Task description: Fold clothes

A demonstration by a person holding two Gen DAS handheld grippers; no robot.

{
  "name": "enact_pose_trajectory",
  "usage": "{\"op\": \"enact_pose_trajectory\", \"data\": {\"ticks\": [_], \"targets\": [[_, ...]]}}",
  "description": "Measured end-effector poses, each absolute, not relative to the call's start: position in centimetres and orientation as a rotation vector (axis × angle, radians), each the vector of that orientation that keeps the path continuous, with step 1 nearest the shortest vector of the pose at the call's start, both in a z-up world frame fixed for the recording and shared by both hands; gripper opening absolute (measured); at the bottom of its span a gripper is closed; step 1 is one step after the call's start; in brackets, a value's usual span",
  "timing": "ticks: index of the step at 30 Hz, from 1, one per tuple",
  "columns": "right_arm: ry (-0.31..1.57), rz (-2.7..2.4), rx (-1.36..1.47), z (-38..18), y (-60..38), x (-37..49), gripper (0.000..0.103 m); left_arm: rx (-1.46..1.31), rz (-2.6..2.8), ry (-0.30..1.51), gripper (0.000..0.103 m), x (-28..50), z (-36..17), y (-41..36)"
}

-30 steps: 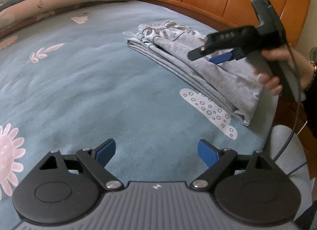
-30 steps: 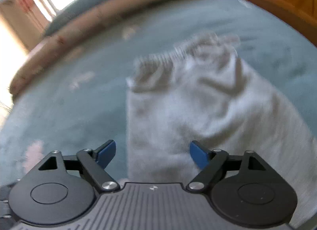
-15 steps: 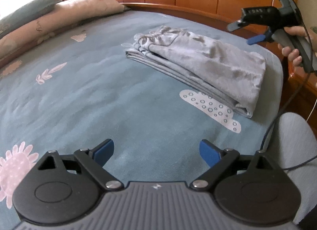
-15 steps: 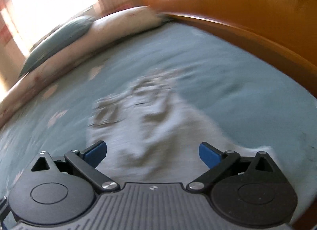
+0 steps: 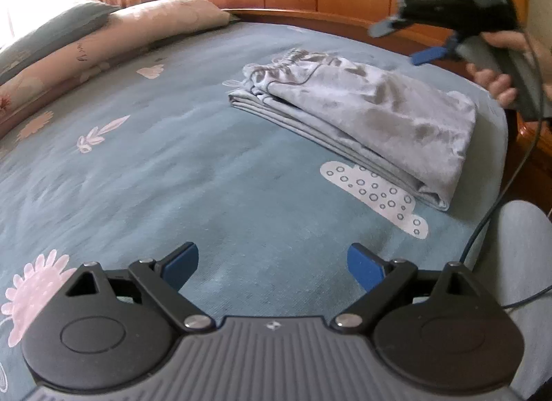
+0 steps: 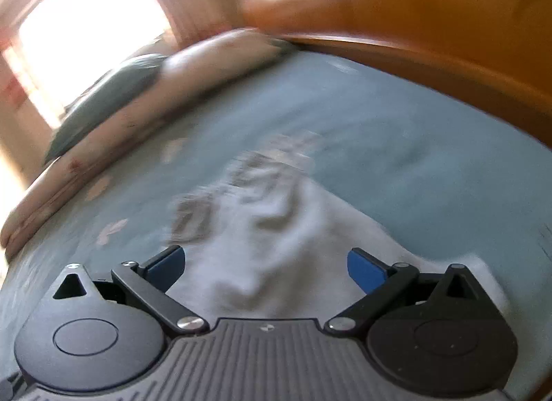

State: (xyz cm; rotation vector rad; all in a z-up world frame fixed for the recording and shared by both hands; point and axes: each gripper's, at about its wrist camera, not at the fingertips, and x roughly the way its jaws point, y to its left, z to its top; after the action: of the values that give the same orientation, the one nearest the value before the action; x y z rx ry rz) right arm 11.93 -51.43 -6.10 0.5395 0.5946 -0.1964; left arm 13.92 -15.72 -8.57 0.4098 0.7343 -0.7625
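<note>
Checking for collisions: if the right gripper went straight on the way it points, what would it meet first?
Probably the folded grey garment, lying directly ahead of the open right gripper on the bed; blur leaves depth unclear.

Black claw (image 5: 272,263) linkages, blue pads (image 5: 181,264), silver screws, ribbed grey housing, thin black cable (image 5: 496,201)

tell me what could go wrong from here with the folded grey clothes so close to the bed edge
The folded grey garment lies near the corner of the bed; a nudge could slide it off. The cable trailing from the right gripper, which is open and held above the garment, might snag the stack's near edge and undo the fold.
</note>
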Motion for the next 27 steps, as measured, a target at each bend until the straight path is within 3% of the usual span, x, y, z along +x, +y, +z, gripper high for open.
{"op": "enact_pose_trajectory", "data": {"ticks": [6, 15, 20, 27], "targets": [[0.732, -0.175, 0.556, -10.3, -51.5, 17.6, 0.103, 0.421, -0.752, 0.742, 0.094, 13.9, -8.7, -15.0], [0.709, -0.075, 0.579, -7.4, -47.9, 15.9, 0.103, 0.462, -0.706, 0.696, 0.094, 14.0, -9.2, -14.4], [0.820, -0.009, 0.470, -9.3, -43.4, 17.1, 0.103, 0.486, -0.673, 0.681, 0.094, 13.6, -9.0, -14.4], [0.788, -0.061, 0.348, -7.5, -40.7, 15.7, 0.103, 0.489, -0.607, 0.609, 0.096, 12.9, -8.0, -13.4]]}}
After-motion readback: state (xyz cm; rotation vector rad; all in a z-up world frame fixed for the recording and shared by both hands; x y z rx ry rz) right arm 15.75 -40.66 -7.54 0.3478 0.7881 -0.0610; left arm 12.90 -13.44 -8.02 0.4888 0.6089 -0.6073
